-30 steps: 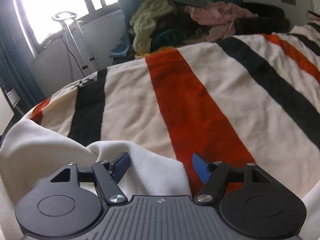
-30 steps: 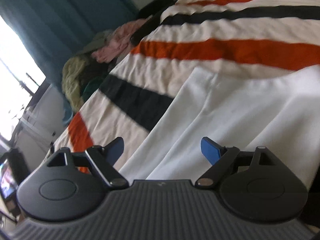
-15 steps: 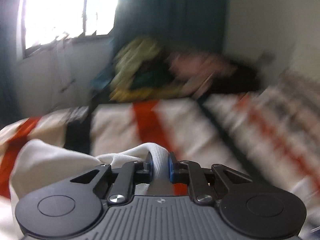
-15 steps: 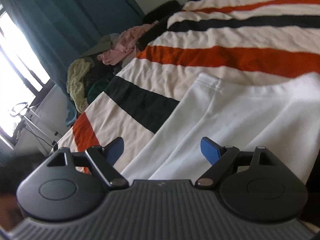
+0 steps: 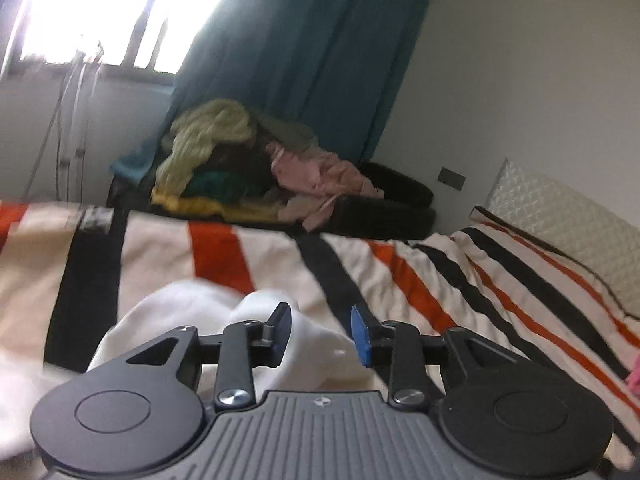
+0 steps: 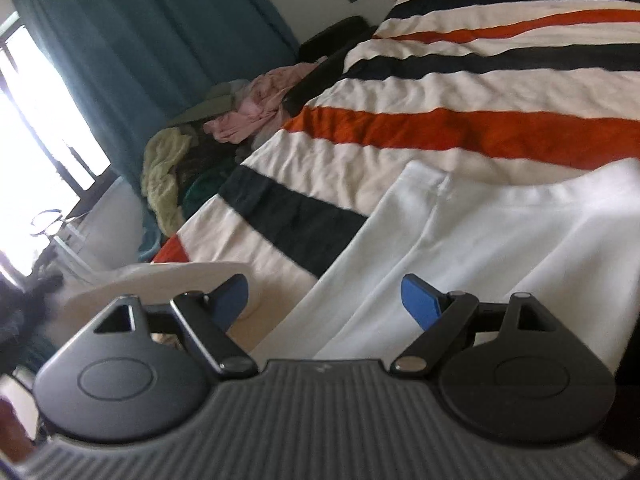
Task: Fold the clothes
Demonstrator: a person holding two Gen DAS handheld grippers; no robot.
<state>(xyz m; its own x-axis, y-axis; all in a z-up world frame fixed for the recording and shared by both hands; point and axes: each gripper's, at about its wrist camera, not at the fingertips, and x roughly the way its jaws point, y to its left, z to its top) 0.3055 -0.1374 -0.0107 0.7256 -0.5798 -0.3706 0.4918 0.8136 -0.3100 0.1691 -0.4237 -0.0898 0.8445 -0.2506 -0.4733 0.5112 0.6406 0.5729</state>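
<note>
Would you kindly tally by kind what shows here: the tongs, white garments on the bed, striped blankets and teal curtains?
Tongs: 2, the left tongs and the right tongs
White garment: 1
Striped blanket: 1
Teal curtain: 1
Total: 5

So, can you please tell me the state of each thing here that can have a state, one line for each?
left gripper: open, white fabric between its fingers, not clamped
right gripper: open, holding nothing
white garment: spread partly flat on the bed, one end bunched up
striped blanket: spread over the bed, slightly wrinkled
clothes pile: unfolded, heaped beside the bed
curtain: drawn aside, window uncovered
</note>
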